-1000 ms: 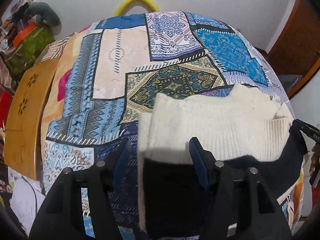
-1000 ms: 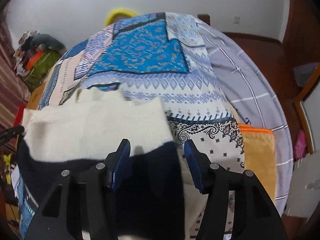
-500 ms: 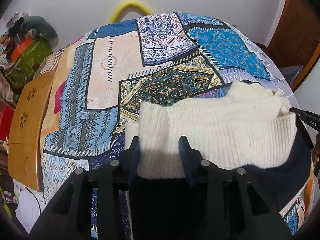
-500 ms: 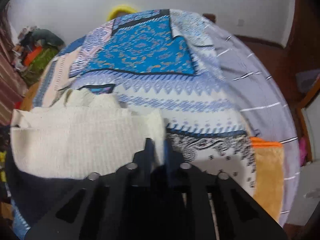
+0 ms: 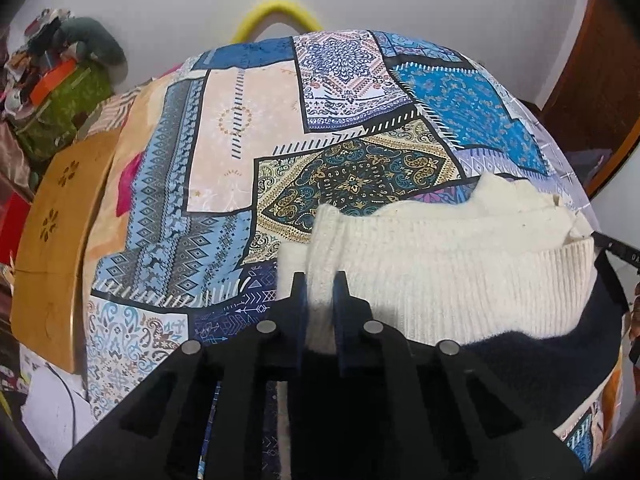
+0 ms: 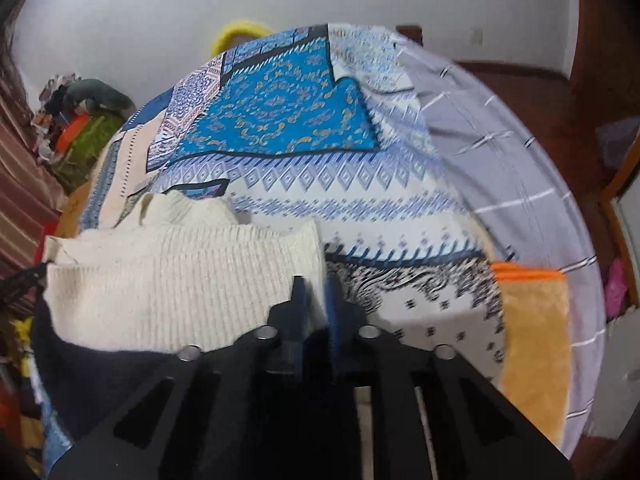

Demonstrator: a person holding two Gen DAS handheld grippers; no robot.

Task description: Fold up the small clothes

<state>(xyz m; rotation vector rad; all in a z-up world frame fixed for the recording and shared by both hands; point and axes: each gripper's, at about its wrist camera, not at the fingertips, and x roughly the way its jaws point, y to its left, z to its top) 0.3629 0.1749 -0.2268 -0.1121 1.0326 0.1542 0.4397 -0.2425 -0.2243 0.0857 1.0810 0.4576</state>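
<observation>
Now left tool [image 5: 320,284] closing on cream sweater [image 5: 440,264] corner; right tool [image 6: 316,292] opening, sweater edge between pads.

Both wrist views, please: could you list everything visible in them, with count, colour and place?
knit garment: one, cream with a dark navy part, on the bed nearest the cameras.
bedspread: one, blue, cream and teal patchwork print, covering the bed.
grey sheet: one, grey with white lines, along the bed's right side.
orange blanket: one, orange-yellow, at the bed's near right edge.
yellow hoop: one, behind the bed at the wall.
wooden board: one, tan with flower cut-outs, left of the bed.
clutter pile: green, orange and mixed, far left corner.
left gripper: black, blue pads, closing on the garment's left cream edge.
right gripper: black, blue pads, opening with the garment's right cream corner between its pads.
</observation>
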